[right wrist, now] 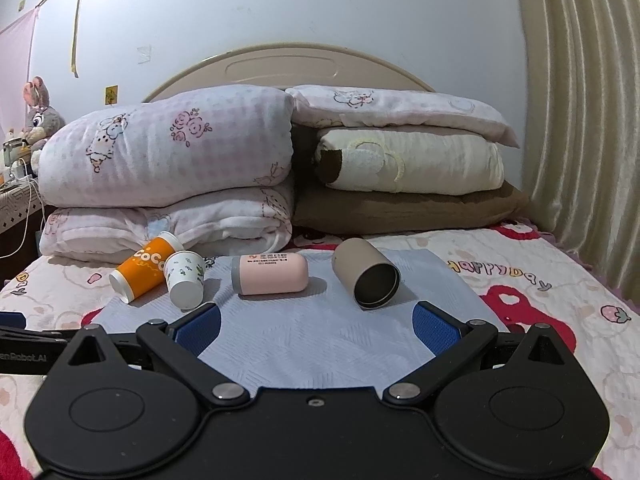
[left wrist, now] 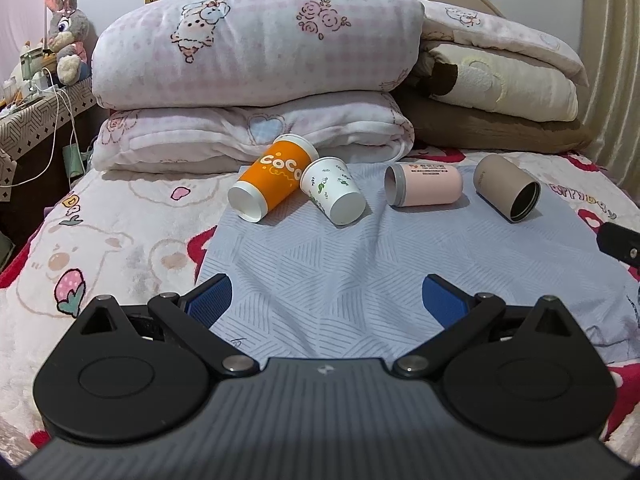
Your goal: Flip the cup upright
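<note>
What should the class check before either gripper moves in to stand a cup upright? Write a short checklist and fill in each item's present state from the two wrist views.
1. Left gripper open and holding nothing: ok.
2. Right gripper open and holding nothing: ok.
3. All cups in view on the blue cloth: ok; orange cup, white cup, pink cup and tan cup all lie on their sides.
4. Each cup free to grip: not ok for orange and white cups, which look to be touching; pink and tan lie apart.
5. Tan cup's mouth direction known: ok, it opens toward the cameras.
6. Soft bedding firm enough for a cup to stand: cannot tell.
</note>
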`<state>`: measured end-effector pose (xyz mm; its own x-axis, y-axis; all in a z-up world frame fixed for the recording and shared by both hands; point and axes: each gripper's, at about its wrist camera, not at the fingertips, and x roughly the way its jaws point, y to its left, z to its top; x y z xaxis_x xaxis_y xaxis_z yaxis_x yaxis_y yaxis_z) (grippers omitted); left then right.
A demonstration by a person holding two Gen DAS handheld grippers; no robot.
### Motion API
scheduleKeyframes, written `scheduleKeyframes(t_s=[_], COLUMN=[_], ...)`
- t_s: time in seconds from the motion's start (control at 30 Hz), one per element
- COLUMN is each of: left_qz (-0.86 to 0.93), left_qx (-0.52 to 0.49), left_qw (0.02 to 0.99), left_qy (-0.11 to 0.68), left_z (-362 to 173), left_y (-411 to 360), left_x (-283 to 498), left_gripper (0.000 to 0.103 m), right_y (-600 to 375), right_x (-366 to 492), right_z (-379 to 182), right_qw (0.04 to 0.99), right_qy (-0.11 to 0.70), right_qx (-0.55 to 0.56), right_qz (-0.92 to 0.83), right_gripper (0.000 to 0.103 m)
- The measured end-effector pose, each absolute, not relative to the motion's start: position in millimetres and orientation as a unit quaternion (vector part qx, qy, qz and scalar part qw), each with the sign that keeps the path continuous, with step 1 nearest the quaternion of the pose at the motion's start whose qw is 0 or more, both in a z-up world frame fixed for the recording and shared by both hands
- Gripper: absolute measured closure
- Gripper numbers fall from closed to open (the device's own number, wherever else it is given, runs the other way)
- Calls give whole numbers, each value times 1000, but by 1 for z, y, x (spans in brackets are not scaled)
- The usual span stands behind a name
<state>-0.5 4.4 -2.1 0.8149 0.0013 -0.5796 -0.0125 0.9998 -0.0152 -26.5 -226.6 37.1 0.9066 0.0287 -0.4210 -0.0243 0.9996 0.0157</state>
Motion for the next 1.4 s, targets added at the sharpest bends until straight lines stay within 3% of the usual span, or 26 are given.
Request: scheduleKeyframes(t_s=[0.5,1.17,1.4], left_qz=[-6,-27,-34], left_qx=[-12,-26,-32], left_qw=[956,976,973], left_qy=[294,214,227], left_z=[-2,6,3], left_y=[-1,9,10], left_x=[-4,-20,-18], left_gripper=[0,0,0], right_y=[-225,-225,-224], right_x=[-26,-27,-28], right_z=[37,38,37], right_qw=[975,976,976], right_qy=[220,217,218], right_qx=[4,-2,-4], right_qz=[13,13,13], right_gripper=[0,0,0])
